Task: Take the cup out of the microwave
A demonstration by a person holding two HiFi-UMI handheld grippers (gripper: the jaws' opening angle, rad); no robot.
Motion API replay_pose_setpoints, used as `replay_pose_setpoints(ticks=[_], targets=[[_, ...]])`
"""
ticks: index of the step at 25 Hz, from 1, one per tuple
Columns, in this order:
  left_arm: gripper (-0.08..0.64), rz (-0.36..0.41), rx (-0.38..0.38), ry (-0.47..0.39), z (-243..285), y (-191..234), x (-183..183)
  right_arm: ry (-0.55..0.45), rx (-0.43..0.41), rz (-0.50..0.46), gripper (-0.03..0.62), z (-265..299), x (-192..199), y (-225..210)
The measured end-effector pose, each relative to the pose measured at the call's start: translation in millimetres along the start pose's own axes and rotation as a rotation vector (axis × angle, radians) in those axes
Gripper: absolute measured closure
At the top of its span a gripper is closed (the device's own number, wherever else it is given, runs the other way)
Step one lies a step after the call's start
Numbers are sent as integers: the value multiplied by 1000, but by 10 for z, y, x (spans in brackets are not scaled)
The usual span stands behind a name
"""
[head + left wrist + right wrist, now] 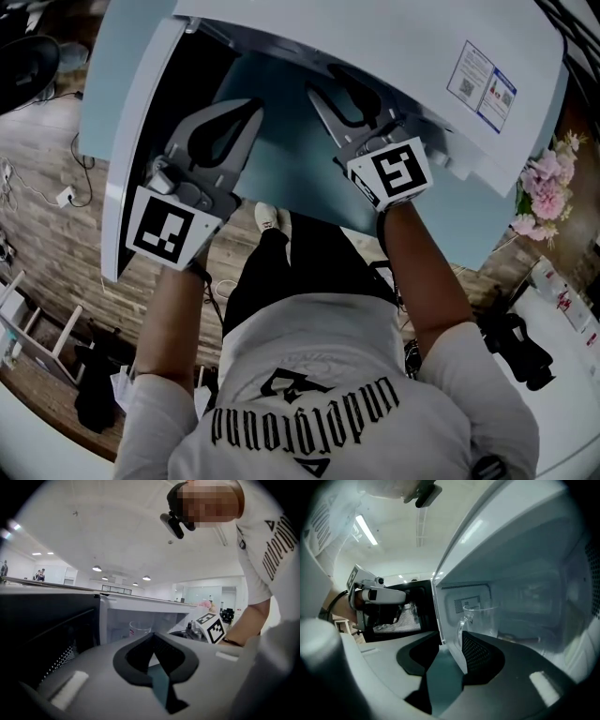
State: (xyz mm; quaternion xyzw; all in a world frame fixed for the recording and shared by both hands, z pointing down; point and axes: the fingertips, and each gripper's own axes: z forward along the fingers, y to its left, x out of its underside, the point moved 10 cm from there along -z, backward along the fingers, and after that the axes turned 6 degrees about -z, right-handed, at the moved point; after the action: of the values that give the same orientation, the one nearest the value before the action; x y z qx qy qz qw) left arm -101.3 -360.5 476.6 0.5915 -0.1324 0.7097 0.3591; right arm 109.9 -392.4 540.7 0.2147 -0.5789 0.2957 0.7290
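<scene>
Inside the open microwave (375, 56), a clear glass cup (480, 616) stands on the chamber floor, its handle toward the door side. The right gripper (450, 638) sits at the opening with its jaws spread wide, gripping nothing; the opening's edge shows in the gap. The left gripper (152, 638) hovers near the door (131, 159), jaws together and empty.

floor (37, 234): wood planks, cables lying on it | table (98, 103): pale blue | flowers (548, 183): pink, beside table | ceiling (117, 531): white, round lamps (97, 568), strip light (365, 529)
</scene>
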Motion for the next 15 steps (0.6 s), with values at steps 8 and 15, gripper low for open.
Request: replay_pose_setpoints(ticks=[8,15], targets=[[511,-13,1,8,70,44,63,-24,8,18,463,201,42,-63],[511,-17,-20,6,39,118,57,-31,-24,-3,463,356,-7,-57]])
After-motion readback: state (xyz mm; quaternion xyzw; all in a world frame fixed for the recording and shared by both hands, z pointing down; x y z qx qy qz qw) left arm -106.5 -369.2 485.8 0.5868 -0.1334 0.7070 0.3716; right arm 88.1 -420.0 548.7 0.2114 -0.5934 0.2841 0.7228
